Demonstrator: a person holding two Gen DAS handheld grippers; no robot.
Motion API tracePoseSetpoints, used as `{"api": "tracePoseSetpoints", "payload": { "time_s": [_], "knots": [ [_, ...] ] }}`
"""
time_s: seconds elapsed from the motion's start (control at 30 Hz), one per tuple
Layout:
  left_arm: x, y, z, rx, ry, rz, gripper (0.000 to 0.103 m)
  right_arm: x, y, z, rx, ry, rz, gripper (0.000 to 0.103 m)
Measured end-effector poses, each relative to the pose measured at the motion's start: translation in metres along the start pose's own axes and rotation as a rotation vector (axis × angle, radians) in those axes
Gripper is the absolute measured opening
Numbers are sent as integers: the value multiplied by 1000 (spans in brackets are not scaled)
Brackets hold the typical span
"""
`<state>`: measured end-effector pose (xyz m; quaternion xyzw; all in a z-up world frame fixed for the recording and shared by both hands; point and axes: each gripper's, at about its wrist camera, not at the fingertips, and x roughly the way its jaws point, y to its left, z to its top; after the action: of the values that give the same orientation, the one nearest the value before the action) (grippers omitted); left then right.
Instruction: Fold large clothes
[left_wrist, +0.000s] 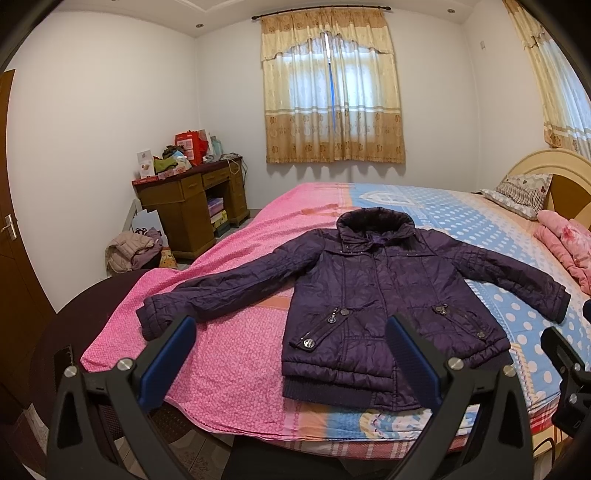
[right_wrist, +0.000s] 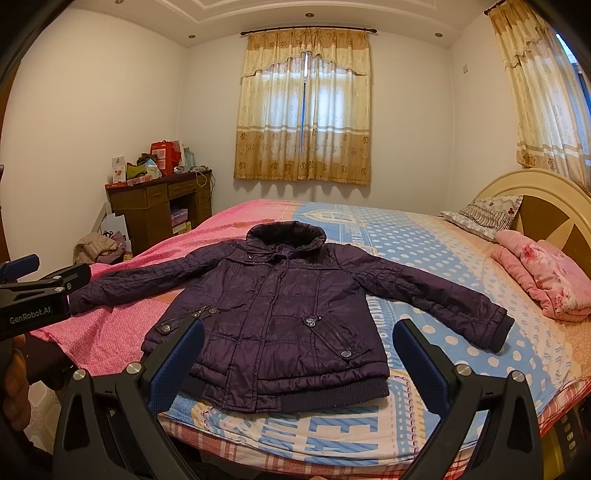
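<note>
While I hold both grippers back from the bed, nothing is folded yet.
jacket: purple padded jacket (right_wrist: 280, 314) lies flat, front up, on the bed (right_wrist: 424, 251), sleeves spread to both sides, hem near the front edge.
left gripper (left_wrist: 291, 354): jaws wide apart, holding nothing, hovering over the left sleeve and hem side.
right gripper (right_wrist: 297, 358): jaws wide apart, empty, hovering above the hem.
risk 1: puffy slick fabric; I judge a shallow pinch slips off or takes only the top layer, so the fold drags crooked.
risk 2: hem sits near the bed edge; pulling toward me could slide the jacket off.
risk 3: left sleeve (left_wrist: 221, 291) lies over rumpled pink sheet (left_wrist: 229, 354); I could grab sheet with it.
risk 4: thick collar (right_wrist: 286, 234) may spring folds open.
</note>
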<state>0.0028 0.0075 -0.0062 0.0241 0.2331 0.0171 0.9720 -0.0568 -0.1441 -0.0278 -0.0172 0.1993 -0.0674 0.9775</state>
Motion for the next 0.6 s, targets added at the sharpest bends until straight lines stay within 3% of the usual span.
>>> {"api": "tracePoseSetpoints", "payload": {
  "time_s": [0.6],
  "knots": [
    [2, 1, -1, 6, 7, 0, 103, 3, 1, -3, -2, 11, 8, 102]
  ]
}}
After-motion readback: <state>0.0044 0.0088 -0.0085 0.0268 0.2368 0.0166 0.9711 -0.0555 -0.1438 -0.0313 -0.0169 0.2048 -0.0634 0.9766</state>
